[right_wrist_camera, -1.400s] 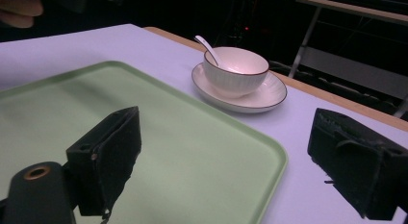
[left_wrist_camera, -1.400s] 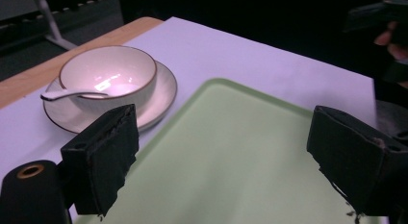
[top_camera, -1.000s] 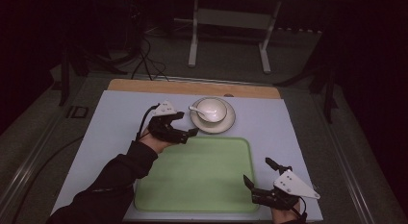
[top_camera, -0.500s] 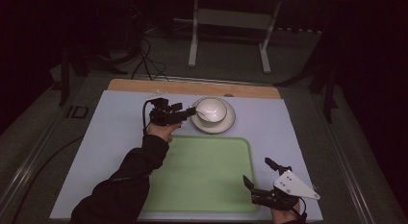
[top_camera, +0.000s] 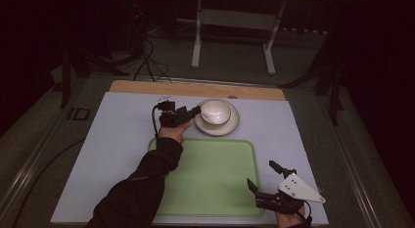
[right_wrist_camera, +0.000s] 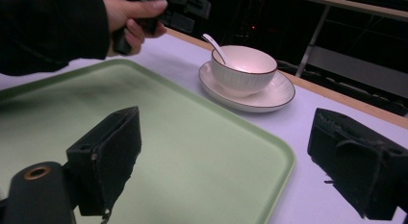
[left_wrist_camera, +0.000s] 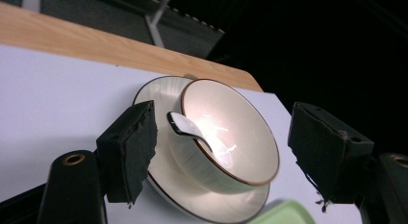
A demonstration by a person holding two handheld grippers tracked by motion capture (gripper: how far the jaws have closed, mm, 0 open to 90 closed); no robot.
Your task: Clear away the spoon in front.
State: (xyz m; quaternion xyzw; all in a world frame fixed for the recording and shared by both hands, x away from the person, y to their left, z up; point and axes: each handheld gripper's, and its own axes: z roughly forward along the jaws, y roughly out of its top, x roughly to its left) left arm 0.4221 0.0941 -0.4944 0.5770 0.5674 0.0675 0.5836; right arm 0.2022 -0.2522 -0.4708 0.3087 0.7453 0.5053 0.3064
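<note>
We are bringing our left gripper right up to the cup, and its jaws have just been narrowing. From the left gripper view, the cup is sitting between the two black pads, but the pads are standing clear of it on both sides, so the gripper is unclenched and gripping nothing. The spoon is leaning inside the cup with its handle poking over the rim toward the left pad, just beside it.

The cup is standing upright on its saucer, and the pair is resting on the pale table sheet, near the wooden strip at the far edge of the table. The green tray is lying just on our side of the saucer, apart from it.

Our right gripper is hovering over the near right corner of the tray, well apart from the cup. In the right gripper view its jaws are spread wide with only tray and sheet between them, so it is released as well. Farther off in that view we are seeing the left hand wrapped around its gripper, just beside the cup and saucer.
</note>
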